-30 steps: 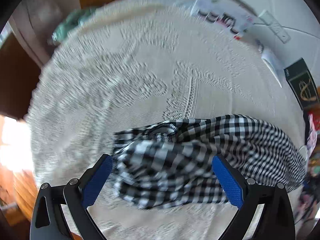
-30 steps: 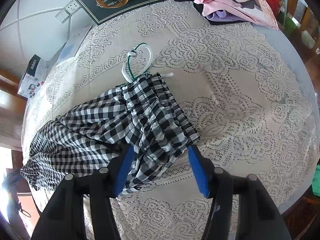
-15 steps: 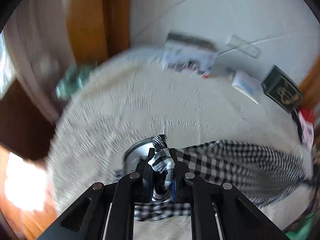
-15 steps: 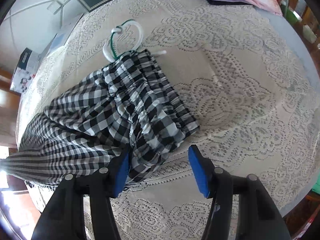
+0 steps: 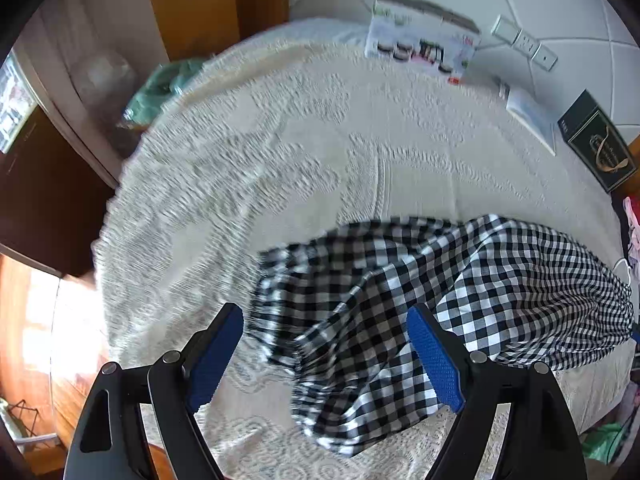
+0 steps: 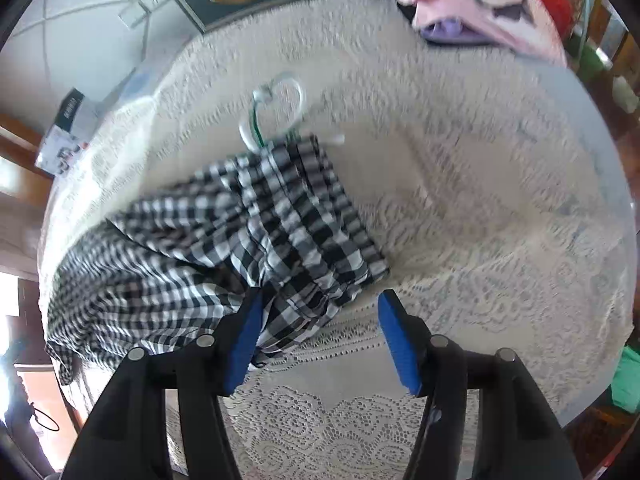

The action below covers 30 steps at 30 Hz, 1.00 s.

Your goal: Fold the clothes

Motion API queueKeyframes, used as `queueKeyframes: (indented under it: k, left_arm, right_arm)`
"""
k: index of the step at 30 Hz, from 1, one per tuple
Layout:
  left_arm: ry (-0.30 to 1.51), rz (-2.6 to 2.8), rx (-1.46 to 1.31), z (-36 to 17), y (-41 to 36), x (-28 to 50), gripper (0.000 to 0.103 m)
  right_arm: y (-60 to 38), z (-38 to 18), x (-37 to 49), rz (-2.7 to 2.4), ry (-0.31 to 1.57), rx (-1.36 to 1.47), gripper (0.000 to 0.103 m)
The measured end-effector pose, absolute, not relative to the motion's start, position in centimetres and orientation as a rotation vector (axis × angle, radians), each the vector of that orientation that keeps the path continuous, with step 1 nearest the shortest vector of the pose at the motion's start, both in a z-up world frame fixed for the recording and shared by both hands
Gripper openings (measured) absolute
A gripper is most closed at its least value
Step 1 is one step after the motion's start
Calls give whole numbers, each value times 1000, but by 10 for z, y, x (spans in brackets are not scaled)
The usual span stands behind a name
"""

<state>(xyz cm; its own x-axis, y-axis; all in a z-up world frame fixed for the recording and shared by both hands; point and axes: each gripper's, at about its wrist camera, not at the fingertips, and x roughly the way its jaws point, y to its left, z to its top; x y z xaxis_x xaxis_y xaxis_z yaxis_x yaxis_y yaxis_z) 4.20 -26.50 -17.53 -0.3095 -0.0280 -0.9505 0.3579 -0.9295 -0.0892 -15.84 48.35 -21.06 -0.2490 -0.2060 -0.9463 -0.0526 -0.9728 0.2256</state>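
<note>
While both my claws gape wide, left claw [image 5: 324, 356] and right claw [image 6: 318, 334] straddle the crumpled checked garment [image 5: 420, 300] on the lace-covered counter [image 5: 280, 160].

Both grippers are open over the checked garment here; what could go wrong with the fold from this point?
The hanger seems still tucked in the checked garment, so a fold may trap it. The fabric lies bunched between the left gripper fingers, risking a multi-layer grab. The right gripper may catch the lace tablecloth.

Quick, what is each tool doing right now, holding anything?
Left tool: open, holding nothing; the checked garment lies between its fingers.
Right tool: open, holding nothing.
</note>
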Motion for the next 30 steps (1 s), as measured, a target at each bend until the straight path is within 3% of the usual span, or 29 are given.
queueKeyframes:
  k: [8,9,10,12,14,20,23,26,27,28,29,30]
  left_arm:
    - [313,-2226,1816,-238,-246,29,83]
    - [295,-2213,1820,-240,-243,27,67]
    - [276,-2200,1823,-242,-240,26,35]
    - [239,-2173,1829,-247,-234,23,25]
    - [202,-2146,1834,-251,-228,20,24]
    - [65,-2205,1595,-182,-241,7,24]
    - [20,-2195,1521,-161,-258,-4,24]
    - [36,-2095,1687,-211,-271,-20,33]
    - [59,-2063,1723,-224,-276,-19,57]
    - [110,-2064,1721,-230,-281,-15,95]
    - [191,-2097,1688,-224,-285,-9,103]
    - [280,-2135,1647,-215,-290,-3,103]
  right_arm:
    - [494,-203,-163,-2452,-402,1839,58]
    - [494,-204,-165,-2453,-411,1844,58]
    - [495,-206,-166,-2455,-419,1848,58]
    - [492,-210,-170,-2454,-427,1847,58]
    - [484,-214,-176,-2445,-396,1847,58]
    - [464,-231,-192,-2427,-364,1877,58]
    - [456,-239,-195,-2468,-190,1914,25]
    - [461,-254,-200,-2473,-201,1978,26]
    - [462,-258,-201,-2460,-206,2004,34]
    - [463,-257,-200,-2477,-203,2012,41]
    - [466,-250,-197,-2516,-212,1982,57]
    - [469,-238,-192,-2560,-234,1925,65]
